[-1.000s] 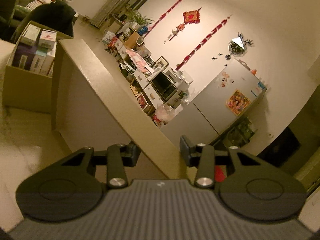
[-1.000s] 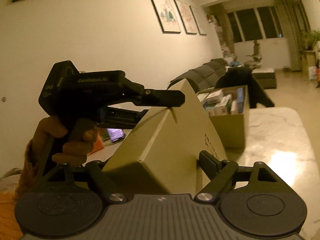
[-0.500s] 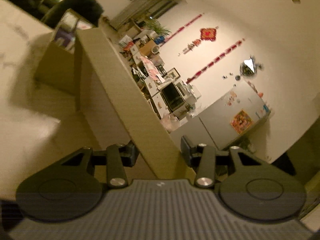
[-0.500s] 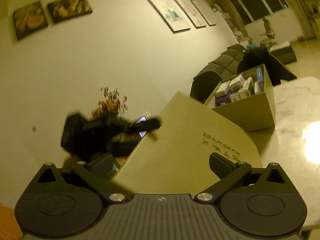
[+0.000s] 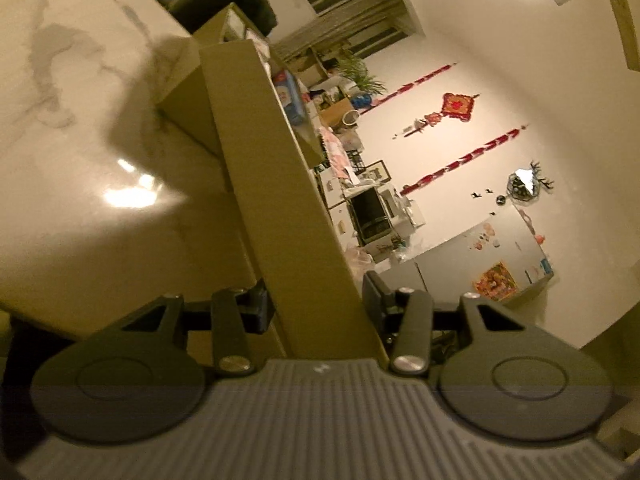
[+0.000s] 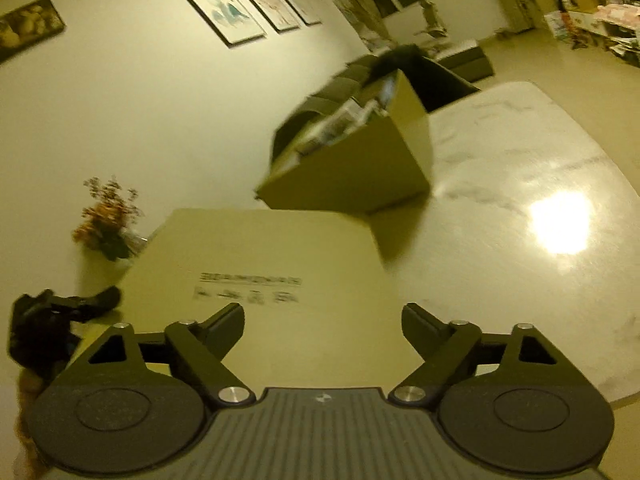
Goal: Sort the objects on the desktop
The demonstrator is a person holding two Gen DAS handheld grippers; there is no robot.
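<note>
I'm in a lived-in home, an open living and dining room. From my left claw's camera, a red Chinese knot ornament (image 5: pixel 459 106) hangs on the wall at two o'clock, above a grey fridge (image 5: pixel 486 258) dotted with magnets and a black microwave oven (image 5: pixel 370 216) on cluttered shelving. From my right claw's camera, three framed prints (image 6: pixel 248 4) hang at eleven o'clock, a dark sofa (image 6: pixel 352 80) sits at twelve, dried flowers (image 6: pixel 108 216) stand at nine, and a marble table (image 6: pixel 540 152) spreads at two.
</note>
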